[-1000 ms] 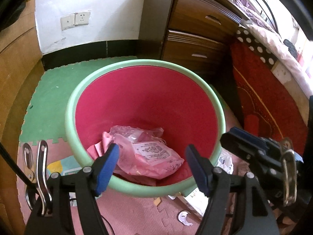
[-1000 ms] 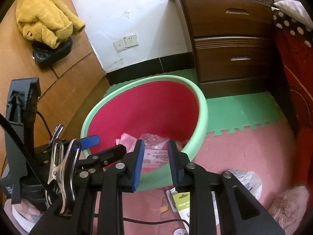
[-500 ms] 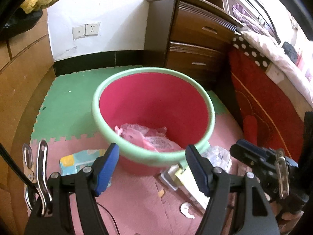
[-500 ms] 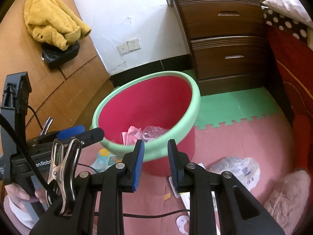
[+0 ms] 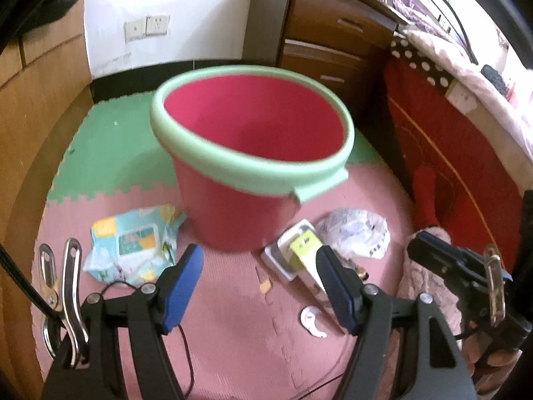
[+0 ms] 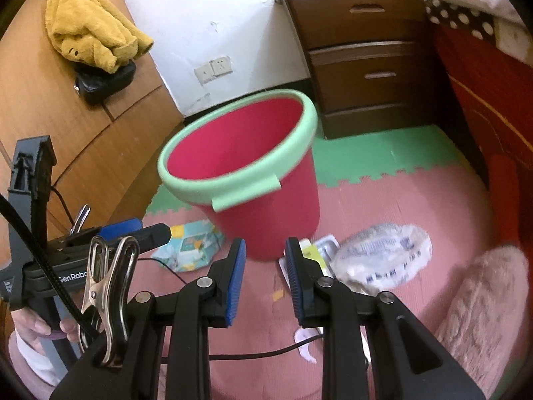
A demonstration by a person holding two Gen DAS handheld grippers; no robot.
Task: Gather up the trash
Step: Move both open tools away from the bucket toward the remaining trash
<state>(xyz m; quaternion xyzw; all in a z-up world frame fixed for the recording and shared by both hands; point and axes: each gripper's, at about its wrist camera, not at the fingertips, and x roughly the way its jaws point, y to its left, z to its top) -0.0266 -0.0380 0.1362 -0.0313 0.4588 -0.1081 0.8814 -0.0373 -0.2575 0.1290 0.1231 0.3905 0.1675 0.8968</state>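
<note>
In the left wrist view, the left hand-held gripper point(image 5: 258, 286) hung above the pink foam floor mat point(image 5: 233, 333) with its blue-padded jaws spread wide and nothing between them. Beyond it stood a red bucket with a mint-green rim point(image 5: 246, 153), upright on the mat where the pink tiles met the green ones. To the left of the bucket's base lay a pale blue wet-wipe packet point(image 5: 133, 243), touching or just beside the bucket. To the right of the base lay a white card package with a yellow-green label point(image 5: 299, 250), and just beside that a crumpled clear plastic bag with printing point(image 5: 356, 233). A small white scrap point(image 5: 311, 321) lay on the mat nearer the camera. The right hand-held gripper point(image 5: 429, 253) showed at the right edge; from here its jaws could not be judged.

In the right wrist view, the right hand-held gripper point(image 6: 266, 280) had its blue pads a moderate gap apart, gripping nothing, above the mat just in front of the bucket point(image 6: 253, 180). The card package point(image 6: 316, 250) lay partly behind the right finger, the crumpled plastic bag point(image 6: 383, 260) beside it, and the wet-wipe packet point(image 6: 193, 243) to the left of the bucket. The left hand-held gripper point(image 6: 146, 230) reached in from the left edge. A wooden two-drawer nightstand point(image 6: 366, 50) stood behind against the wall.
</note>
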